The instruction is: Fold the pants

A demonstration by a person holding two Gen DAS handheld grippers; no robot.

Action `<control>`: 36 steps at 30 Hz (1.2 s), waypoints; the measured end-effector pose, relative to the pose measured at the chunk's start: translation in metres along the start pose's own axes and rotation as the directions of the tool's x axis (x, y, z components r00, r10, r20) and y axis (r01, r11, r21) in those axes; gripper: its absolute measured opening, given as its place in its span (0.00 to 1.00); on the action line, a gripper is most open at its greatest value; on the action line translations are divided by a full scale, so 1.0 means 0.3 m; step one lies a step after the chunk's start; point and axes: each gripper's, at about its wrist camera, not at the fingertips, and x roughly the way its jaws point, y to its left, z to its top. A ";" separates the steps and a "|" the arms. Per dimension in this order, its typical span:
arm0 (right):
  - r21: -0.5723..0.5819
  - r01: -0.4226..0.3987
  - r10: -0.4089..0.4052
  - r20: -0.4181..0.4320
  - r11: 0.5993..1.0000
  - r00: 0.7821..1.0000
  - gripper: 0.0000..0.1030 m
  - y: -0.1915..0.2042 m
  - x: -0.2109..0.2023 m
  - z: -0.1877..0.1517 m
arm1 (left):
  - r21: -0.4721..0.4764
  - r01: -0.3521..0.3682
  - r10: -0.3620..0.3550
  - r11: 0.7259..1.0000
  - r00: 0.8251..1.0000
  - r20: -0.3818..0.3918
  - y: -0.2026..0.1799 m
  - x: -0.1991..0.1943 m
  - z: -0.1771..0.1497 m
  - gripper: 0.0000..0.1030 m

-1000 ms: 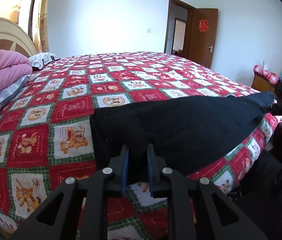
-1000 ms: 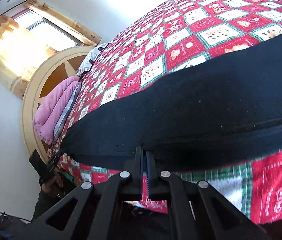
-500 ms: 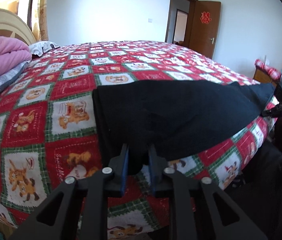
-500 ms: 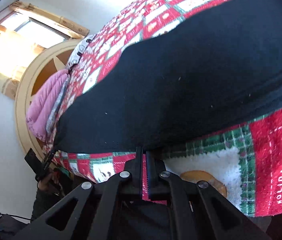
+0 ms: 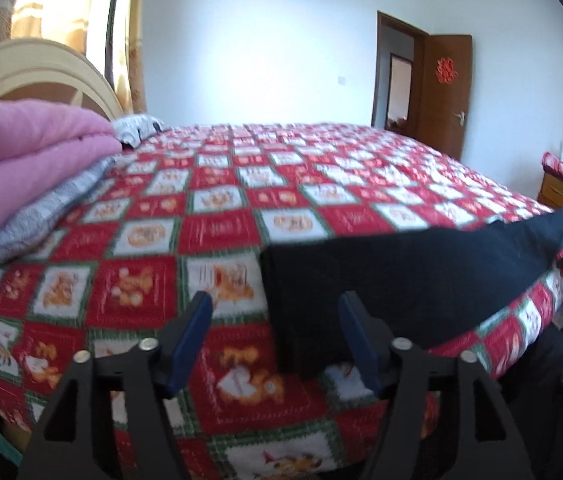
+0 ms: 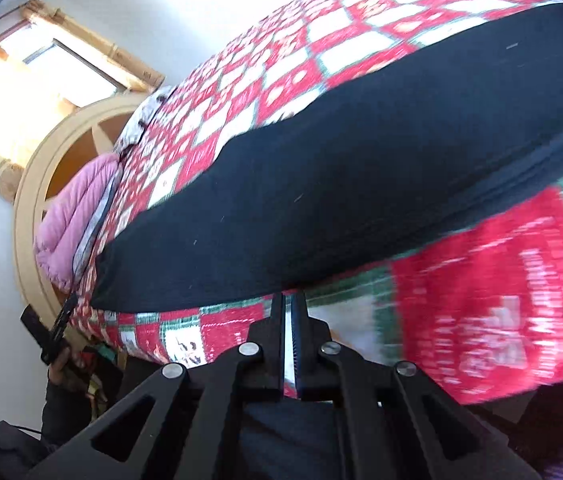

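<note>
The left gripper (image 5: 275,338) has just sprung wide, dropping the black pants (image 5: 401,276) flat along the bedspread's (image 5: 217,232) five-o'clock edge, so this fold looks laid, while the right gripper (image 6: 290,312) reads shut, motion blur hiding whether it still pinches cloth.

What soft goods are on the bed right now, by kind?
Black pants: 1
Pink quilt: 1
Grey blanket under the quilt: 1
Pillow: 1
Red checked bedspread: 1
Total: 5
</note>
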 end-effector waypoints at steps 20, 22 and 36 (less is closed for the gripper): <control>0.384 0.215 -0.374 0.408 0.898 0.833 0.03 -0.405 -0.413 0.208 | -0.061 0.290 -0.296 0.955 0.946 -0.134 -0.459 0.361 0.065 0.76; 0.394 0.203 -0.366 0.399 0.896 0.841 0.02 -0.447 -0.417 0.213 | -0.079 0.286 -0.296 0.955 0.942 -0.156 -0.464 0.384 0.041 0.76; 0.301 0.311 -0.420 0.433 0.901 0.798 0.03 -0.455 -0.614 0.357 | 0.065 0.389 -0.375 0.919 0.914 -0.156 -0.735 0.393 0.104 0.81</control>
